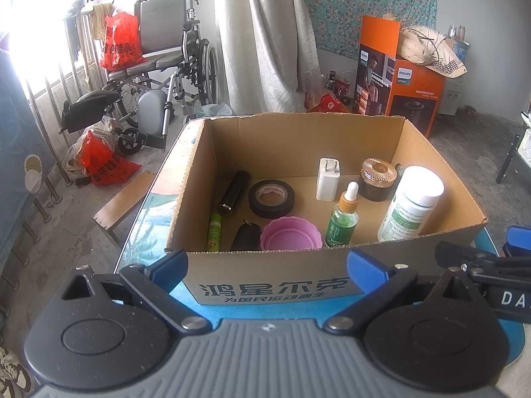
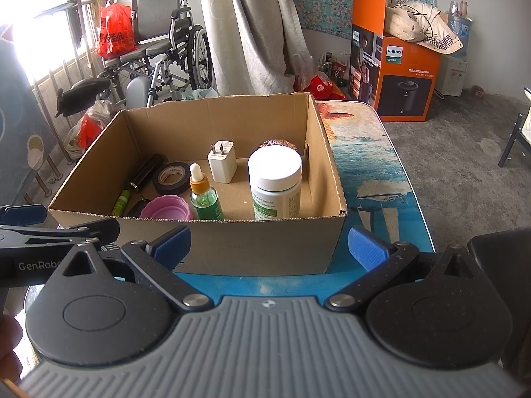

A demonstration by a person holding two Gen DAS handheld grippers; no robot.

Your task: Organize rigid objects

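Our left gripper (image 1: 267, 267) and right gripper (image 2: 268, 247) both spread wide, empty, just short of the cardboard box (image 2: 252, 242) near wall. White bottle (image 2: 274, 184) (upright) inside; bare table (image 2: 371, 172) strip right of box.

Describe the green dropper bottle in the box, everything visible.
The dropper bottle is small, of clear green glass or plastic, with a green label, an orange collar and a white rubber bulb on top. It stands upright and capped on the floor of the cardboard box, near the front wall, between the pink lid and the white-capped bottle.
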